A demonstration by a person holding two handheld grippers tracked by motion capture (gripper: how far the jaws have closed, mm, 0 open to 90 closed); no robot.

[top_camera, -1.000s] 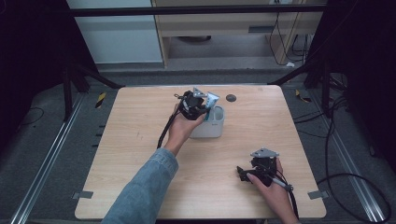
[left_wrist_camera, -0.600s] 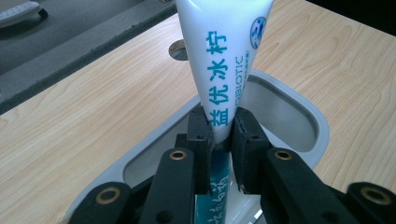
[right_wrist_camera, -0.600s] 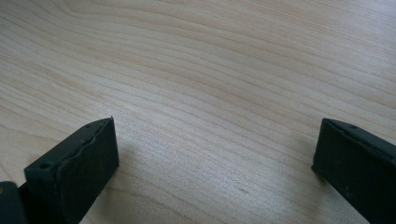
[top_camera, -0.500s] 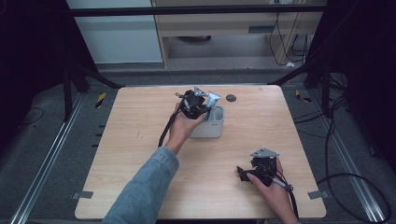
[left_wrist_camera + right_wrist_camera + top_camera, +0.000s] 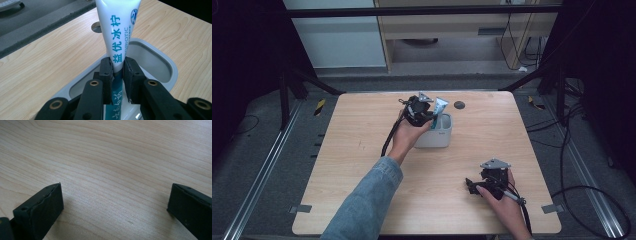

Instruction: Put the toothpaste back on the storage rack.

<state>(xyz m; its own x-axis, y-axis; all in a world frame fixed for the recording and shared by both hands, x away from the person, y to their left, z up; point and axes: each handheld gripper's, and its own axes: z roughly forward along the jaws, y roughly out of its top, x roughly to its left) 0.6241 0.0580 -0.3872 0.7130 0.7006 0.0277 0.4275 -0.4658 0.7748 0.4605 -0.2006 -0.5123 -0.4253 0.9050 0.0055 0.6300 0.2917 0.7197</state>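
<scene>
Surface: pale wood tabletop [image 5: 362, 150], dark floor w/ cables around it, cabinets beyond far edge.
Tube: white plastic toothpaste tube w/ teal print [image 5: 119, 37], upright, lower end inside bin, near middle of tabletop's far edge [image 5: 440, 107].
L gripper: black left gripper [image 5: 117, 72] clamped on tube, pads pressing both sides just above its teal lower end; over bin's left part in high view [image 5: 421, 111].
Bin: light grey rounded-rectangle plastic bin [image 5: 438, 137], open top, rim [image 5: 172, 72] behind tube.
Hole: dark round grommet [image 5: 459, 105], by far edge, just right of bin.
R gripper: black right gripper [image 5: 115, 202] jaws wide apart, nothing between, bare wood below; rests near tabletop's near-right corner [image 5: 491, 181], well apart from bin.
</scene>
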